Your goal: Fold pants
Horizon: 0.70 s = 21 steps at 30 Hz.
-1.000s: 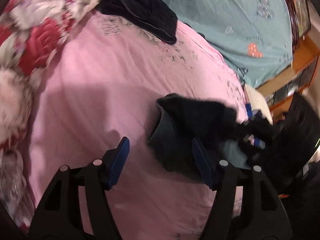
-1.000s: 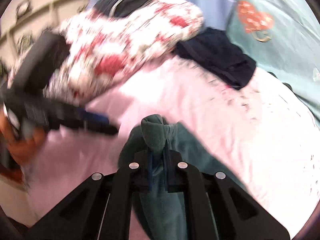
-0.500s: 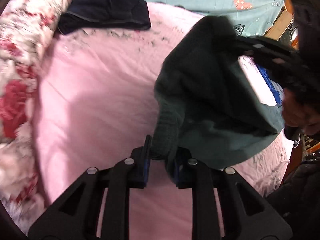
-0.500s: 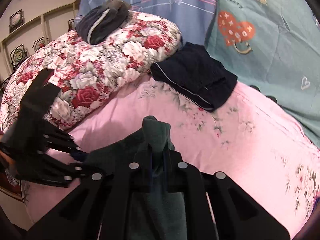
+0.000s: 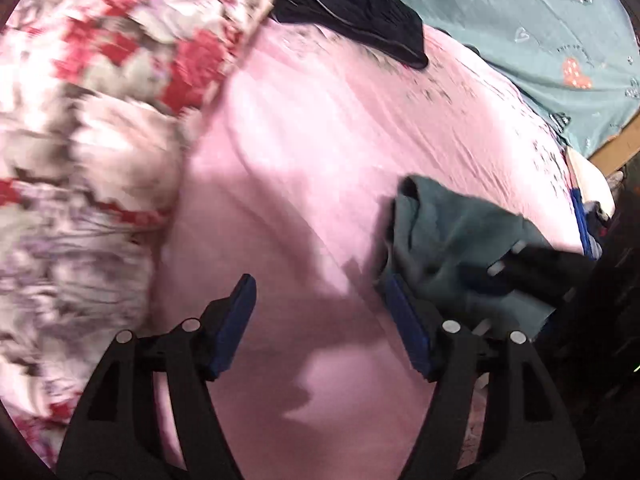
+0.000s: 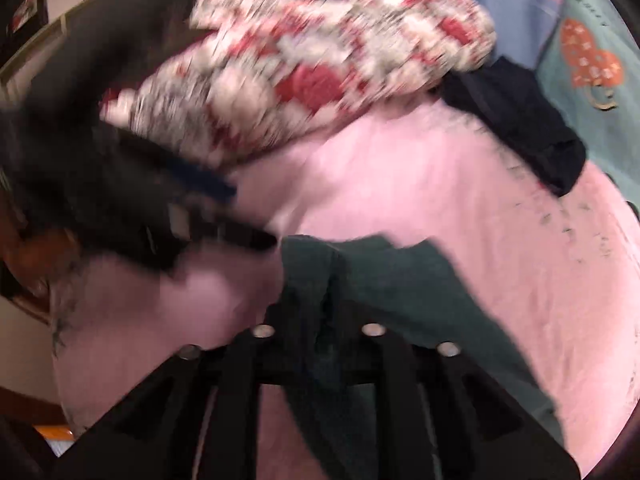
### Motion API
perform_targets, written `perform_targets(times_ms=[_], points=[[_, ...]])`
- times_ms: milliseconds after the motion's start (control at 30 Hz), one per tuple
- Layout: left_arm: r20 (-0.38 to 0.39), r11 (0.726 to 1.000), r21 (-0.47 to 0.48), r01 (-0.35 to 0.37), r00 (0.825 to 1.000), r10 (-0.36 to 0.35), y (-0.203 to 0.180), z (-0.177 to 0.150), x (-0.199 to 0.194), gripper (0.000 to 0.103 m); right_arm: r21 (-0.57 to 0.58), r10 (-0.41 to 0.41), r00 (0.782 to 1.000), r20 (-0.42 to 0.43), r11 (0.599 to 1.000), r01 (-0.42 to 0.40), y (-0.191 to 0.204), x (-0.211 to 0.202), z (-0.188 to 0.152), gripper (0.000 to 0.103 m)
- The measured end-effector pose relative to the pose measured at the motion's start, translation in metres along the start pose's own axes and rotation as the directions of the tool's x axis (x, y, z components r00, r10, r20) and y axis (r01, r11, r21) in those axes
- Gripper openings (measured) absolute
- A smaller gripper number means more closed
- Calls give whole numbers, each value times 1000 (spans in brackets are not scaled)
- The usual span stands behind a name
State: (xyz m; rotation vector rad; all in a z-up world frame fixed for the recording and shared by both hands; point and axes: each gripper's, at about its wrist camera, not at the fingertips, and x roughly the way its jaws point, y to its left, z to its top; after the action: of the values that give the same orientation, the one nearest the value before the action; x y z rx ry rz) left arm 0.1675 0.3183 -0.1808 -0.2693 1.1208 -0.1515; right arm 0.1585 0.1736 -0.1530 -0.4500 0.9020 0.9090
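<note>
The dark green pants (image 5: 448,232) lie bunched on the pink bed sheet (image 5: 320,140). My left gripper (image 5: 320,284) hangs over bare sheet, its jaws opening wide with nothing between them; the pants start just beyond its right finger. In the right wrist view, my right gripper (image 6: 320,312) sits low over the pants (image 6: 400,280). Its jaws are opening, and a fold of the cloth still lies loosely in the gap. The left gripper (image 6: 192,200) shows there as a dark blur at the left. The right gripper (image 5: 532,268) rests on the pants in the left wrist view.
A red-and-white floral quilt (image 5: 100,120) is piled along the left of the bed. A folded dark navy garment (image 5: 360,12) lies at the far side, against a teal blanket (image 5: 540,20). A wooden ledge (image 5: 616,148) stands beyond the bed's right edge.
The left gripper let go of the pants' edge, opened wide and swung off to the left. The lifted pants dropped onto the sheet. The right jaws parted and the gripper sank.
</note>
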Motion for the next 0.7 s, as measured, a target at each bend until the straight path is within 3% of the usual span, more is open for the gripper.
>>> perform_targets(times_ms=[33, 67, 167, 233, 333, 467, 533, 600, 633, 700], points=[[16, 1000, -12, -10, 1000, 10, 3, 2, -8, 70, -10, 4, 1000, -17, 1000, -4, 7, 7, -5, 43], [26, 1000, -18, -14, 1000, 15, 4, 4, -12, 72, -17, 12, 1000, -26, 1000, -12, 12, 8, -7, 48], [82, 999, -28, -30, 996, 32, -1, 14, -32, 78, 19, 40, 999, 5, 999, -40, 12, -22, -10, 53], [109, 1000, 2, -1, 994, 1, -17, 20, -44, 79, 91, 36, 999, 29, 995, -39, -3, -49, -19, 54], [124, 991, 104, 84, 988, -96, -68, 32, -33, 81, 221, -45, 999, 22, 974, 39, -36, -87, -48, 54], [53, 956, 222, 190, 977, -206, -133, 36, 17, 82, 383, -191, 980, -48, 903, 194, -86, -121, -103, 55], [-1, 962, 243, 121, 992, -125, -147, 34, 59, 82, 467, -221, 964, -149, 843, 266, -110, -123, -140, 55], [-22, 972, 228, 61, 998, -57, -135, 30, 86, 78, 533, -171, 957, -236, 800, 275, -122, -122, -172, 55], [-15, 973, 222, 72, 997, -70, -129, 29, 85, 75, 584, -104, 962, -254, 776, 238, -125, -127, -192, 56], [-23, 974, 216, 71, 997, -67, -122, 31, 75, 73, 601, -89, 967, -237, 769, 218, -123, -148, -211, 55]])
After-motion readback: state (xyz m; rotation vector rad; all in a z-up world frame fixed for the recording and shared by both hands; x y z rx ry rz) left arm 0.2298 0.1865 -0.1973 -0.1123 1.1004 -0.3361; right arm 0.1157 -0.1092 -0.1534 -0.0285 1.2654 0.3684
